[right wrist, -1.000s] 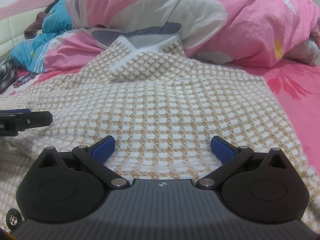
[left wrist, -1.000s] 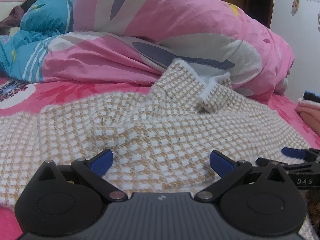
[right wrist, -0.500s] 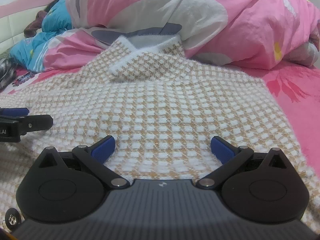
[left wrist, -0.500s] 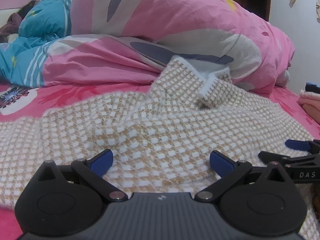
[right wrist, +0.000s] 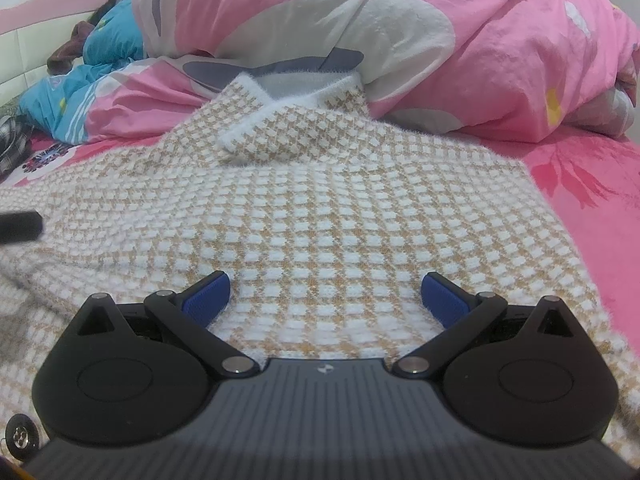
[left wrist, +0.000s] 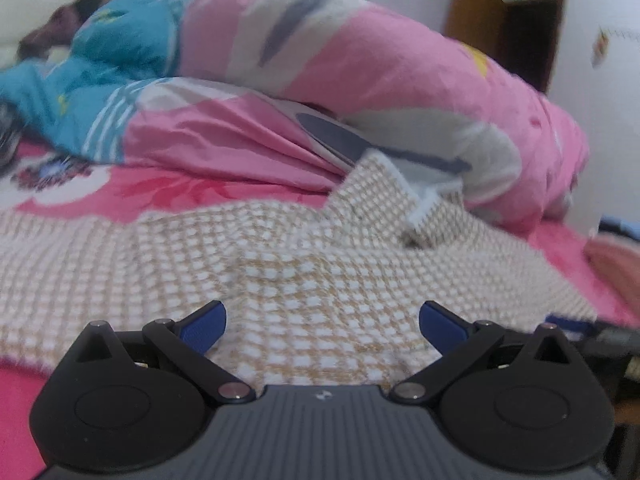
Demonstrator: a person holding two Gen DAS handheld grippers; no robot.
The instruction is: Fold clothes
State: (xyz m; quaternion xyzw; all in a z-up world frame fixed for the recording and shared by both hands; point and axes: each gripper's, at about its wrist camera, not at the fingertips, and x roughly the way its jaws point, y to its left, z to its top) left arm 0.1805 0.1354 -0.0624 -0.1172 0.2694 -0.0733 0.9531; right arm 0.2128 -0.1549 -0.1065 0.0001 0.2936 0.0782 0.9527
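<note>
A tan-and-white checked knit garment (left wrist: 304, 264) (right wrist: 340, 200) lies spread flat on the pink bed, its white-edged collar (right wrist: 280, 120) at the far end against the quilt. My left gripper (left wrist: 322, 320) hovers open just above the garment's near part, blue pads wide apart with nothing between them. My right gripper (right wrist: 326, 294) is also open over the near hem, empty. The tip of the right gripper (left wrist: 580, 326) shows at the right edge of the left wrist view. A dark finger (right wrist: 20, 226) of the left gripper shows at the left edge of the right wrist view.
A bunched pink quilt (left wrist: 380, 92) (right wrist: 440, 40) with grey and white patches lies behind the garment. Teal bedding (left wrist: 100, 60) (right wrist: 100, 60) is heaped at the far left. Pink floral bedsheet (right wrist: 592, 184) shows to the right, and a brown doorway (left wrist: 516, 32) beyond.
The left wrist view has tilted up and shifted, now blurred with motion, and the left gripper has moved slightly. Both grippers stay open; the garment lies as before.
</note>
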